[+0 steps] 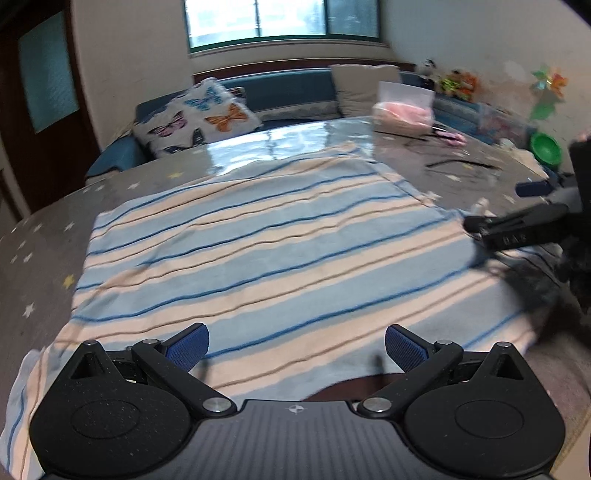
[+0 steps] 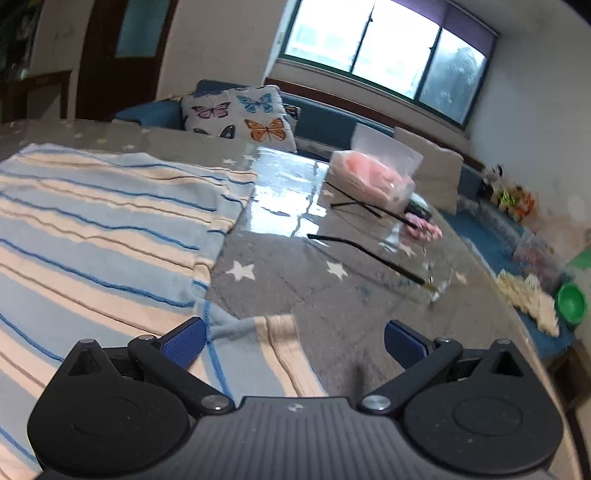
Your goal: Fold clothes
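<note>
While both spread wide and empty, left hand-held gripper, right hand-held gripper, striped garment flat beneath.

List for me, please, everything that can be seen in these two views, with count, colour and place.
striped garment: one, light blue and cream, spread flat on table
table: one, grey star-print cover
butterfly cushion: one, white, on sofa
sofa: one, blue, behind table
plastic bag: one, clear with pink contents, far side of table
green bowl: one, right edge
window: one, green frame
left gripper: fingers apart, over garment
right gripper: fingers apart, at garment's right edge
</note>
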### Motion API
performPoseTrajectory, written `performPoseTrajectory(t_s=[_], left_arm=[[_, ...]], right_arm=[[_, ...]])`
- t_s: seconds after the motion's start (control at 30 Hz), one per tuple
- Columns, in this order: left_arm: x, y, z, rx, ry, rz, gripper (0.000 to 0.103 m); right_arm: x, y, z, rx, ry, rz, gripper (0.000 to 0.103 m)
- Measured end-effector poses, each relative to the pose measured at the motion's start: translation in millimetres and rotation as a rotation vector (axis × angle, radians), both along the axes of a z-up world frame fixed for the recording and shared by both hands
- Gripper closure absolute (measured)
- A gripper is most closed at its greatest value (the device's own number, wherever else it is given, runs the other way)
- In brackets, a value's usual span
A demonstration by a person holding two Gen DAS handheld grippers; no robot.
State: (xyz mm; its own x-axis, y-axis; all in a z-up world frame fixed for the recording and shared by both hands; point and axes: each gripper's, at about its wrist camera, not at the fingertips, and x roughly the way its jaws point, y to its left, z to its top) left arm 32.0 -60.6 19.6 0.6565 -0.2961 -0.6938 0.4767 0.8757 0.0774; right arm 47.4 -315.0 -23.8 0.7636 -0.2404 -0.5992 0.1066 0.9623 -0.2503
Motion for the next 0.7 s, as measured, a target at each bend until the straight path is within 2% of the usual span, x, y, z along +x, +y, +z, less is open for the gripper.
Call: performPoseTrajectory(t_s=[0.13,0.2,0.37,0.57,0.7], left_arm=[[-6,-16,-8,0.012,0.016,-0.053,0.0],[-13,-22,-12,0.023,0.018,-0.085,0.0],[-25,-27,-19,0.033,0.017,-0.128,0.0],[-33,-21,-19,0.02,0.029,-0.137,0.0],[-39,-10,-19,-0.007,0.054,-0.14,0.0]], right_arm=[[-13,-8,0,-0.073,0.009,-0.053,0.0],[-21,-10,2,-0.07,0.005,-0.052,0.0],[-55,9,15,-0.051,-0.021,0.064,0.0],[-75,43,13,-0.031,0.0,0.222,0.0],[-85,53,4,-0.03,0.012,0.255,0.0]])
